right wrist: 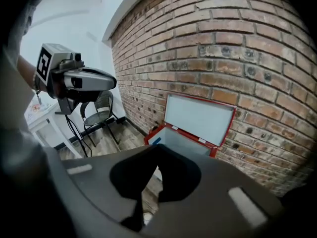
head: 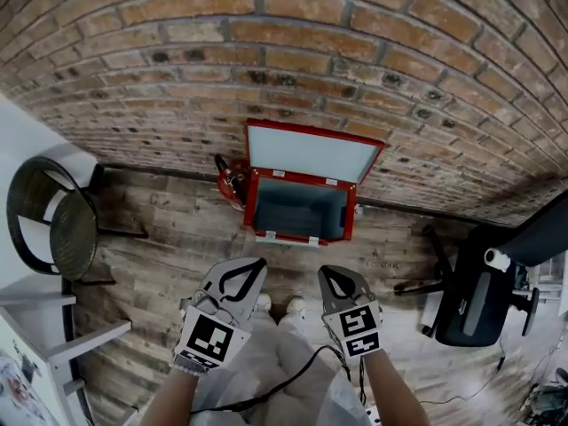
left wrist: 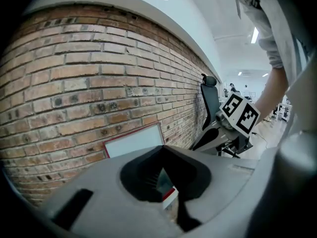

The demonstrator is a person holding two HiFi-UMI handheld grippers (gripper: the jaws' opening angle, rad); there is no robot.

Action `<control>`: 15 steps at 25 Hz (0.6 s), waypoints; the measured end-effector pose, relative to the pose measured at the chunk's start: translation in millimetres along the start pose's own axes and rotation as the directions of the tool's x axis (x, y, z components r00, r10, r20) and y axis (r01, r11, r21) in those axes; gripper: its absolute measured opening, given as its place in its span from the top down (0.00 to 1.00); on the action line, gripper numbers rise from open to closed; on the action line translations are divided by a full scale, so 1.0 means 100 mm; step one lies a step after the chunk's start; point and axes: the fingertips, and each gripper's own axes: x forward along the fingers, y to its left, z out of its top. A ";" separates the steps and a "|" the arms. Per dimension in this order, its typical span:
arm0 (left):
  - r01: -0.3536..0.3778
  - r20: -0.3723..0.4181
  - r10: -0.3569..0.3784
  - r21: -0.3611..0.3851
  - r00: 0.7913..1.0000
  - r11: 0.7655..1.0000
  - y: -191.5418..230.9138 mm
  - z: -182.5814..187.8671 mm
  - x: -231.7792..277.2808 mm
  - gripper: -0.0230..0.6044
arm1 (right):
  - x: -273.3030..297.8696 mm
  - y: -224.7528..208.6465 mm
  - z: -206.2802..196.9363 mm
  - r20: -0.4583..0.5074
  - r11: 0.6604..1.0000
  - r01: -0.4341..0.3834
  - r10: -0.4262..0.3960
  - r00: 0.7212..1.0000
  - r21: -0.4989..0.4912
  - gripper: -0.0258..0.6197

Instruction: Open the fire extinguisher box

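The fire extinguisher box (head: 297,211) stood open on the floor by the brick wall (head: 355,60), well apart from the left gripper (head: 256,264) and right gripper (head: 325,272), both with fingers clenched on nothing, so its unheld lid (head: 311,153) might drop shut if knocked.

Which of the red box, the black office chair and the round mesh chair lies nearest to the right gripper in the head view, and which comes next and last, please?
1. Red box: just ahead of the right gripper, slightly to its left, lid raised.
2. Black office chair: off to the right.
3. Round mesh chair: at the far left of the picture.
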 end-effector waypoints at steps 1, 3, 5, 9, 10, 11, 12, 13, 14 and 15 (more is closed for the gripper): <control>-0.005 0.010 0.005 0.007 1.000 1.000 0.02 0.08 -0.03 0.97 | -0.06 -0.02 0.09 0.017 1.000 0.013 -0.013 1.000 0.003 0.95; -0.013 0.025 0.012 0.024 1.000 1.000 0.07 0.23 -0.10 0.97 | -0.15 -0.05 0.26 0.048 0.999 0.038 -0.038 0.998 0.004 0.95; -0.020 0.041 0.018 0.033 0.999 0.999 0.09 0.38 -0.16 0.97 | -0.25 -0.08 0.38 0.068 0.998 0.056 -0.056 0.996 0.001 0.95; -0.047 0.075 0.044 0.037 0.996 0.998 0.16 0.66 -0.31 0.97 | -0.46 -0.12 0.69 0.116 0.996 0.088 -0.088 0.989 0.002 0.95; -0.055 0.080 0.052 0.040 0.995 0.998 0.18 0.72 -0.34 0.97 | -0.52 -0.13 0.77 0.131 0.995 0.095 -0.095 0.987 0.002 0.95; -0.062 0.081 0.058 0.042 0.995 0.997 0.20 0.78 -0.38 0.97 | -0.57 -0.14 0.85 0.146 0.995 0.102 -0.101 0.984 0.002 0.95; -0.068 0.082 0.064 0.047 0.995 0.997 0.21 0.83 -0.42 0.97 | -0.63 -0.15 0.93 0.161 0.994 0.109 -0.107 0.981 0.000 0.95; -0.074 0.085 0.069 0.054 0.994 0.996 0.23 0.88 -0.45 0.97 | -0.68 -0.16 1.00 0.177 0.993 0.116 -0.113 0.978 -0.005 0.95; -0.080 0.088 0.074 0.061 0.993 0.995 0.24 0.93 -0.47 0.97 | -0.73 -0.16 1.08 0.191 0.992 0.123 -0.119 0.974 -0.010 0.95; -0.084 0.090 0.078 0.067 0.993 0.994 0.25 0.97 -0.51 0.97 | -0.78 -0.16 1.15 0.205 0.991 0.130 -0.124 0.971 -0.015 0.95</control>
